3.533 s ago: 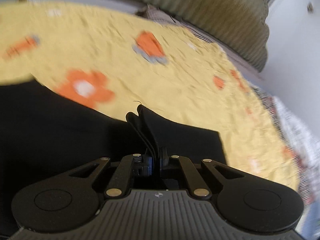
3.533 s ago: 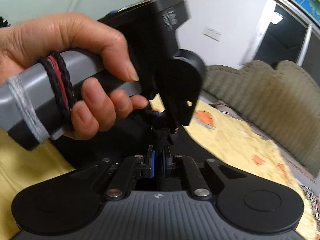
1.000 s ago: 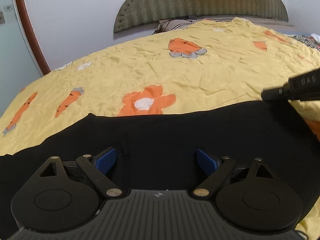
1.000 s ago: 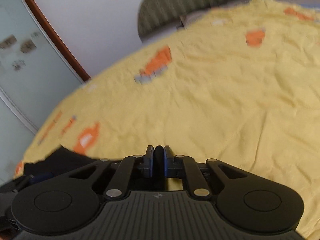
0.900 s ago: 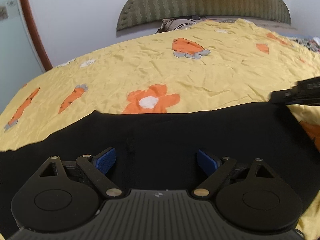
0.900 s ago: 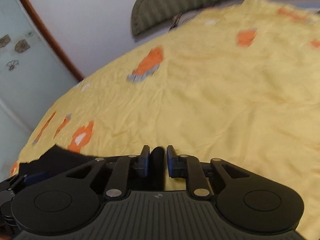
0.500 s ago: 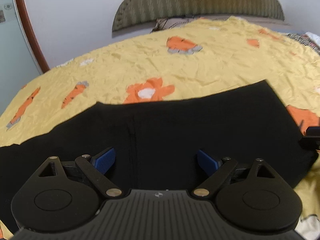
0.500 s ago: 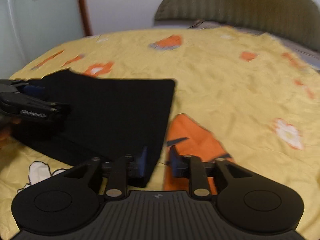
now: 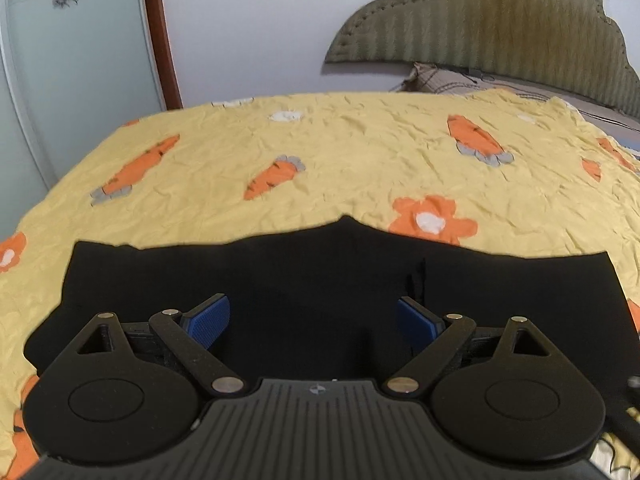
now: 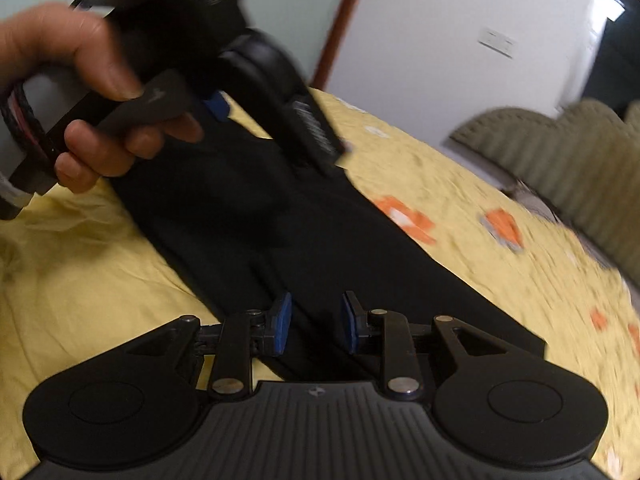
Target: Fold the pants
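Black pants (image 9: 320, 280) lie flat as a long folded strip on the yellow carrot-print bedspread (image 9: 360, 152). My left gripper (image 9: 312, 320) hovers over the middle of the strip, its blue pads (image 9: 208, 320) wide apart with nothing between them: open. In the right wrist view the pants (image 10: 360, 264) run diagonally from the near end to the far left. My right gripper (image 10: 316, 322) hangs over their near end, pads a short way apart, gripping nothing. A hand (image 10: 80, 60) holds the left gripper (image 10: 280, 130) above the far part of the strip.
A padded olive headboard (image 9: 500, 20) and a pillow (image 9: 440, 78) stand at the bed's far end. A brown door frame (image 9: 160, 32) and a frosted glass panel (image 9: 60, 60) line the wall beyond the bed's left edge. Bare bedspread surrounds the pants.
My right gripper let go of the fabric it pinched, opened partway and swung round to face along the pants. My left gripper stayed open and shifted left along the strip.
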Demonstrator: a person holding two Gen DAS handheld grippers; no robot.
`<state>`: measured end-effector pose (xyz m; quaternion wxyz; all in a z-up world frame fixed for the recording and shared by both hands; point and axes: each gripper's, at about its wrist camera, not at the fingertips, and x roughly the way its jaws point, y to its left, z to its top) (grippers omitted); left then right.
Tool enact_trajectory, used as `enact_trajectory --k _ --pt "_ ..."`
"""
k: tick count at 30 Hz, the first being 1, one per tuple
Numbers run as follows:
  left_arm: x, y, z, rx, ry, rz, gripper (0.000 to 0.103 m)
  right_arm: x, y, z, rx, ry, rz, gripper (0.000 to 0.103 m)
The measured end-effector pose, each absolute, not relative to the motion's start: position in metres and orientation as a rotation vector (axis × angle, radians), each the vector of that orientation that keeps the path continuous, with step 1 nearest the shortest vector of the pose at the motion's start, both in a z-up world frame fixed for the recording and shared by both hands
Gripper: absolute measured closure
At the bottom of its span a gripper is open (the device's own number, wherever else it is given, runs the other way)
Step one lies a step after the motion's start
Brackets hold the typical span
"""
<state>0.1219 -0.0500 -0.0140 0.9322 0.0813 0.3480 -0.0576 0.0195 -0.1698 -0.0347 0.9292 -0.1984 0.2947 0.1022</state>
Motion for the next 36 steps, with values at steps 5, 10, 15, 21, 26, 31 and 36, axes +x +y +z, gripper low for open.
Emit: enact_trajectory --k 5,10,15,21,26,31,36 --pt "0.124 -0.048 -0.024 0.163 0.747 -0.127 0.011 0.030 -0.153 -0.044 -0.508 0.587 0.179 0.077" --pt "0.123 -0.040 -0.021 0.094 0.782 -0.210 0.012 0.029 -0.163 -0.033 -0.421 0.566 0.176 0.077" --pt "0.124 -0.037 -0.023 -0.039 0.922 -0.410 0.015 0.028 -0.171 -0.046 -0.453 0.625 0.121 0.077" --pt "0.140 -0.034 -0.049 -0.177 1.083 -0.460 0.046 0.026 -0.188 -0.045 -0.342 0.654 0.119 0.077" --pt "0.140 -0.033 -0.049 -0.251 1.122 -0.525 0.056 0.023 -0.188 -0.048 -0.351 0.649 0.105 0.076" --pt "0.140 -0.034 -0.051 -0.269 1.135 -0.507 0.082 0.015 -0.186 -0.050 -0.349 0.645 0.098 0.076" --pt "0.139 -0.038 -0.049 -0.245 1.128 -0.514 0.100 0.014 -0.187 -0.049 -0.325 0.650 0.100 0.075"
